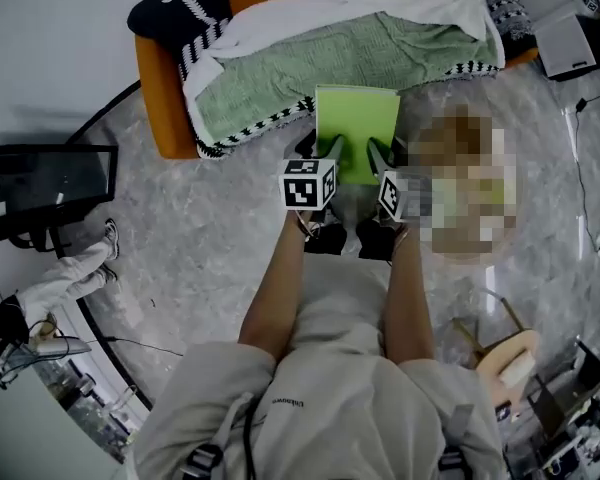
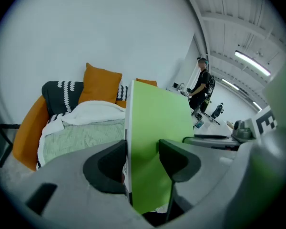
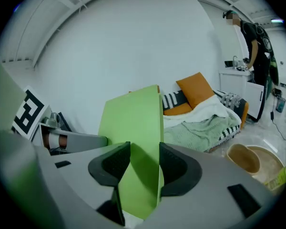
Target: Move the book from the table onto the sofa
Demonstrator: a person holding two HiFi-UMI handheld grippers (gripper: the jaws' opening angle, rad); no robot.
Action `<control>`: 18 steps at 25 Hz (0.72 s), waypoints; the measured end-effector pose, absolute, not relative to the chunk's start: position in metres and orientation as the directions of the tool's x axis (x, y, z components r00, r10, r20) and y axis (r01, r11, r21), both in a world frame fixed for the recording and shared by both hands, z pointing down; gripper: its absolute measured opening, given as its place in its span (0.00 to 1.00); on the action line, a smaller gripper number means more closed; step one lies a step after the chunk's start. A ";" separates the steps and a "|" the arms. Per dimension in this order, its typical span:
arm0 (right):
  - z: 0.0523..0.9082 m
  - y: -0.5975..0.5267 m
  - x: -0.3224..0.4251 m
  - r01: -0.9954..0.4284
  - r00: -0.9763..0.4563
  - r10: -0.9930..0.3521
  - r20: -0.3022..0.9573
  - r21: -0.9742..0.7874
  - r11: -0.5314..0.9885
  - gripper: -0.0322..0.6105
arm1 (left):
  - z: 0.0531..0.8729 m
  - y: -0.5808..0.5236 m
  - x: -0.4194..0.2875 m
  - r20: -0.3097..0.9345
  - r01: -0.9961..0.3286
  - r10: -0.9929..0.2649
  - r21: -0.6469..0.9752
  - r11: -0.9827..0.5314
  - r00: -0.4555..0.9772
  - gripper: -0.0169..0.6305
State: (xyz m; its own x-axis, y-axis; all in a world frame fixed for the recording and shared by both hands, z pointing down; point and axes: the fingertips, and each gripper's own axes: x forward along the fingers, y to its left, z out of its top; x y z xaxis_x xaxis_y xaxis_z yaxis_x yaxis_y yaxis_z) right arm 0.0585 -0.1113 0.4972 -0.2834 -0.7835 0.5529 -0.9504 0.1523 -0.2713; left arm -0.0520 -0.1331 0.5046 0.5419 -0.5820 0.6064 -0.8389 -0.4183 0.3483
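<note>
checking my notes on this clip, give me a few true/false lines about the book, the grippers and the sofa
1. The left gripper and the right gripper both clamp the green book. True.
2. The book lies flat on the sofa. False: both grippers hold it up in front of the sofa, and it is not yet set down.
3. The sofa is blue and bare. False: it is orange, with a green blanket spread over the seat.
4. An orange cushion stands at the back of the sofa. True.
</note>
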 end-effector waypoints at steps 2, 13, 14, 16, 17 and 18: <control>0.480 -0.120 0.046 -0.951 -0.294 -0.791 0.536 -0.249 0.185 0.34 | 0.490 -0.140 -0.065 0.583 -0.839 -0.605 0.355 -0.412 0.543 0.37; 0.423 -0.152 -0.024 -0.916 -0.401 -0.791 0.463 -0.209 0.342 0.34 | 0.431 -0.156 -0.137 0.486 -0.889 -0.748 0.311 -0.336 0.453 0.37; 0.421 -0.155 -0.032 -0.911 -0.413 -0.788 0.457 -0.212 0.355 0.34 | 0.428 -0.157 -0.145 0.482 -0.894 -0.756 0.307 -0.327 0.442 0.37; 0.418 -0.163 -0.049 -0.899 -0.437 -0.786 0.436 -0.207 0.385 0.34 | 0.425 -0.162 -0.162 0.475 -0.904 -0.775 0.303 -0.301 0.417 0.37; 0.417 -0.167 -0.055 -0.894 -0.448 -0.786 0.425 -0.203 0.400 0.34 | 0.423 -0.165 -0.169 0.471 -0.910 -0.785 0.300 -0.287 0.403 0.37; 0.416 -0.171 -0.060 -0.889 -0.458 -0.785 0.418 -0.200 0.412 0.34 | 0.422 -0.167 -0.173 0.467 -0.914 -0.793 0.297 -0.276 0.391 0.37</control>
State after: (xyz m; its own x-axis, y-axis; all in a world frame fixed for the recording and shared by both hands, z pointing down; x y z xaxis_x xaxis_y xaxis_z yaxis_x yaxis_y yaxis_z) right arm -0.0599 -0.1713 0.4157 -0.4579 -0.7846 0.4179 -0.8889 0.4123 -0.1999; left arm -0.1734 -0.1675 0.4221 0.3913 -0.7929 0.4672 -0.9141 -0.2762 0.2968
